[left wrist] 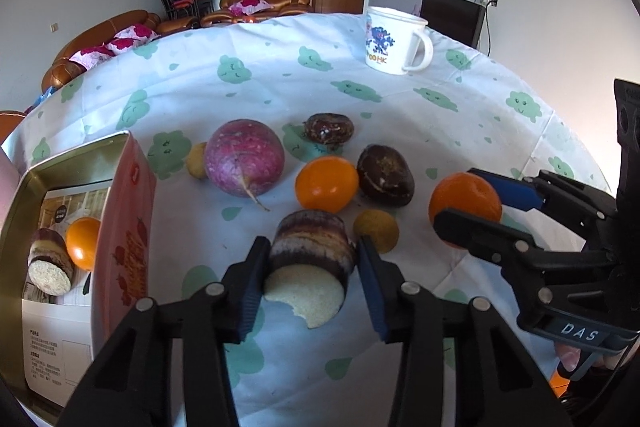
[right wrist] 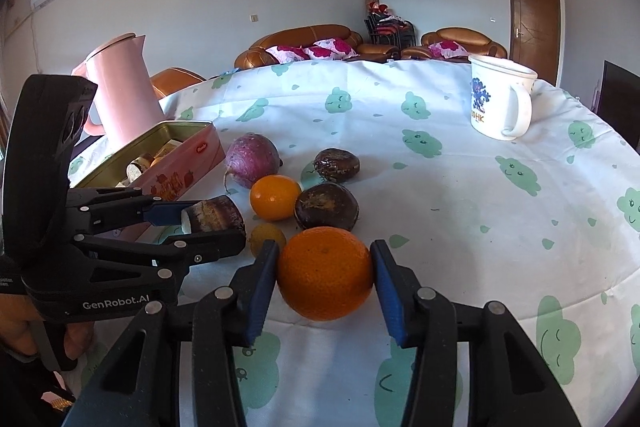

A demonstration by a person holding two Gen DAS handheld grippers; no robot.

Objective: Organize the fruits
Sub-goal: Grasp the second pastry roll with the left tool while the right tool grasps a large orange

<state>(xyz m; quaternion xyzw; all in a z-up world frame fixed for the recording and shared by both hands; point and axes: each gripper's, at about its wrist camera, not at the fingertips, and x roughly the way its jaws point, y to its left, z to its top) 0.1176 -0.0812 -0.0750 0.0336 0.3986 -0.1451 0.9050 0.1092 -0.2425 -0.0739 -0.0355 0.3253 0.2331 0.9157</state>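
Two claws shut, left claw [left wrist: 310, 279] gripping sugarcane piece [left wrist: 310, 259], right claw [right wrist: 325, 277] seemingly clamping orange [right wrist: 325, 273]

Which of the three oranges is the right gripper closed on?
The right gripper grips the big rough-skinned orange nearest it. The smoother orange sits free beside the dark fruits, and the third orange lies in the tin.

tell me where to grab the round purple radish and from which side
Grip the purple radish across its widest middle, coming from above with the fingers at its left and right flanks. It is nearly round, so the widest part gives the pads their firmest seat. Its thin root tail points toward the camera, and a small yellow fruit sits against its left side, so slip in carefully there.
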